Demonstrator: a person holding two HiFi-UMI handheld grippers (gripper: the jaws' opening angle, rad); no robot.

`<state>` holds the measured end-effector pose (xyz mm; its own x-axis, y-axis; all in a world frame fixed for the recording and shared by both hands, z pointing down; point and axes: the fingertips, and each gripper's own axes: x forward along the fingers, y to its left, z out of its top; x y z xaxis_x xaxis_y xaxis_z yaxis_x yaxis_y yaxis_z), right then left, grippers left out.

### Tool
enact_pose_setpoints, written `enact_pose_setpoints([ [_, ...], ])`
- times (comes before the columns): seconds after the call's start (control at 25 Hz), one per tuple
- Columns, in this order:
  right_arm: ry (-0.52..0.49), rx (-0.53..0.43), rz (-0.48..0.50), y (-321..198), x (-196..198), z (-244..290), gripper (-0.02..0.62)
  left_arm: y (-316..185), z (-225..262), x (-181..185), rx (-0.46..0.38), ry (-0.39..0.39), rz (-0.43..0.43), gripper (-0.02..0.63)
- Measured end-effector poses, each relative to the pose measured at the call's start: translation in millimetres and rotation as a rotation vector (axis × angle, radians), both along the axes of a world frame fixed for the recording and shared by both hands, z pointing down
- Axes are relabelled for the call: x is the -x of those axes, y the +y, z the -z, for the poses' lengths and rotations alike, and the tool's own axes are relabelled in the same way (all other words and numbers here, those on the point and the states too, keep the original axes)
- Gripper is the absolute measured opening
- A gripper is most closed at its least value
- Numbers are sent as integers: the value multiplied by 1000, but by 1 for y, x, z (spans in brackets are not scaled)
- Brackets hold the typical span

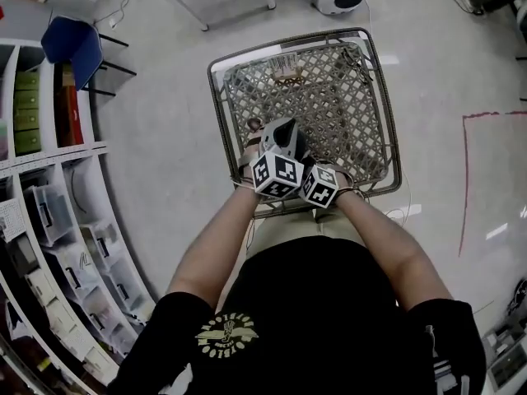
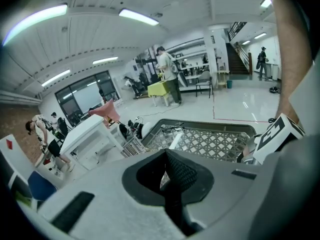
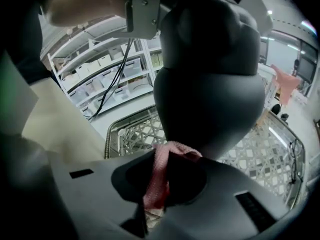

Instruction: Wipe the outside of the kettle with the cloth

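Head view, nearest first: the person's two forearms reach forward and meet over the near edge of a mesh tray (image 1: 346, 97), with the grippers' marker cubes side by side.

Left gripper (image 2: 167, 176): its jaws are drawn close together around a dark ribbed part. The right gripper view shows the kettle (image 3: 210, 94) hanging beneath this gripper, clear of the tray.

Right gripper (image 3: 161, 186): its jaws are almost closed and pinch a pink cloth (image 3: 159, 166). The cloth's upper fold lies against the lower side of the kettle's dark grey body. This gripper sits just beside the left one, on the person's right.

The kettle is held in the air between and just beyond the two cubes, above the near part of the tray.

Beyond are a pale floor with a red line (image 1: 465, 179) at the right, shelves (image 1: 49, 220) curving along the left, and a blue chair (image 1: 74, 44) at the upper left.
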<state>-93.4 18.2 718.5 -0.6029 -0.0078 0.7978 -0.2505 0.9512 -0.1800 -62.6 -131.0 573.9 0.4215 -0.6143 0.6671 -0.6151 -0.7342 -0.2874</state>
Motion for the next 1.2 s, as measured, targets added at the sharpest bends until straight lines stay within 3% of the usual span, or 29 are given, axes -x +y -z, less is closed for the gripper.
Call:
enact_pose_setpoints([
  [0.4, -3, 11, 29, 3, -4, -13, 37, 0, -1, -3, 8, -6, 11, 6],
  [0.76, 46, 12, 226, -5, -24, -42, 37, 2, 4, -6, -8, 3, -7, 6],
  [1.2, 117, -40, 488, -52, -49, -66, 37, -2, 5, -4, -9, 3, 13, 6],
])
